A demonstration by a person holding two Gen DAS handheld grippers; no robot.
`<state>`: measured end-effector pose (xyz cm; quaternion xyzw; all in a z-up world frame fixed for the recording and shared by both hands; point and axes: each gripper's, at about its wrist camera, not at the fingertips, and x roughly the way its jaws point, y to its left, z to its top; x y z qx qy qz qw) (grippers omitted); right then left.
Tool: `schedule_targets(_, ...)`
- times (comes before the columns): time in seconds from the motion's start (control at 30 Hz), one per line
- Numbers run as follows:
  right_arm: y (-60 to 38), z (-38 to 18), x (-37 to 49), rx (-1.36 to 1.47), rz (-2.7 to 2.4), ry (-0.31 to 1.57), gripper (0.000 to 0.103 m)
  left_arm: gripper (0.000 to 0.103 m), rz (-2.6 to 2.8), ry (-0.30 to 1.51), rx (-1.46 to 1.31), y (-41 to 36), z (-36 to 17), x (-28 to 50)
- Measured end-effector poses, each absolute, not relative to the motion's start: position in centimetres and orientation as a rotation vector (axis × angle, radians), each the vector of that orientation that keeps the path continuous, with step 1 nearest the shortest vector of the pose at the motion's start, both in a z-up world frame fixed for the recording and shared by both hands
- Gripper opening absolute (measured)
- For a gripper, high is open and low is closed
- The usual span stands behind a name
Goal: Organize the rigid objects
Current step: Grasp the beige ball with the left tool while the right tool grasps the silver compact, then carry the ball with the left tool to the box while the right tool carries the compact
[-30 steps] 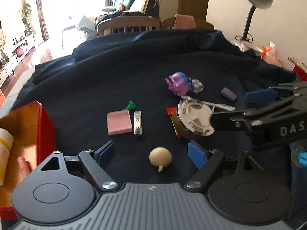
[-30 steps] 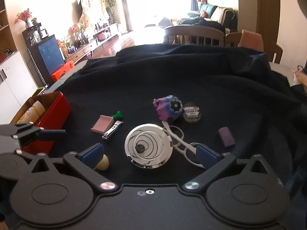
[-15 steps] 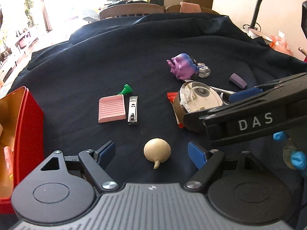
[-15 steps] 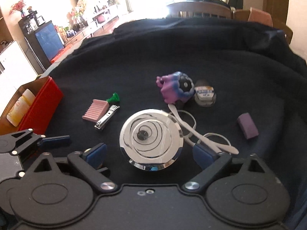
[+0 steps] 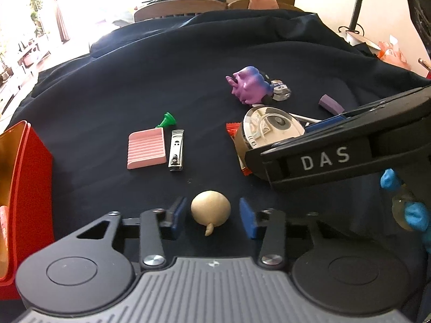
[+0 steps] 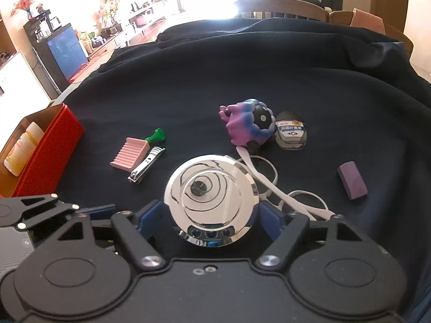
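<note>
A beige garlic-shaped ball (image 5: 211, 210) lies on the dark cloth between the blue pads of my left gripper (image 5: 212, 214). Its jaws are closing, and a thin gap still shows on each side of the ball. A round tin with a mirrored spiral lid (image 6: 211, 191) sits between the pads of my right gripper (image 6: 210, 215). Those jaws are also closing, and the lid's rim hides where the pads meet the tin. In the left wrist view, the right gripper's black finger (image 5: 323, 158) crosses in front of the tin (image 5: 269, 132).
A pink ridged block (image 5: 146, 148), a nail clipper (image 5: 176, 149) and a green cone (image 5: 167, 120) lie left of centre. Farther back are a purple toy (image 5: 249, 84), a small jar (image 5: 280, 90) and a purple block (image 5: 330, 105). A red box (image 5: 29, 188) stands at the left. A white band (image 6: 269, 185) lies beside the tin.
Both grippers came down and forward. The left jaws narrowed sharply around the beige ball. The right jaws drew in around the mirrored tin, which now sits between its pads.
</note>
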<state>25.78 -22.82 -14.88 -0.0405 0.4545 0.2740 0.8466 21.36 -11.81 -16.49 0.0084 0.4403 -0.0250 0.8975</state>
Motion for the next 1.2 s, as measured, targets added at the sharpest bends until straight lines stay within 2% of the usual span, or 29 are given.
schedule_targets(0.1, -22.9, -14.8, 25.7, -0.087, 0.567, 0.955, 0.074, 0.032, -0.047, 0.917, 0.020, -11.8, -16.4, 21.5)
schedule_targets(0.2, -23.0, -14.7, 25.7, -0.084, 0.564, 0.948, 0.074, 0.030, -0.046, 0.922, 0.021, -11.8, -16.4, 21.5)
schedule_targets(0.57, -22.9, -12.8, 24.2, -0.090, 0.569, 0.910, 0.074, 0.030, -0.019, 0.933, -0.027, -10.5, -15.4, 21.1)
schedule_targets(1.2, -20.2, -7.3, 19.6, -0.119, 0.629, 0.880, 0.074, 0.030, 0.048, 0.885, -0.124, -4.0, -9.2, 17.8)
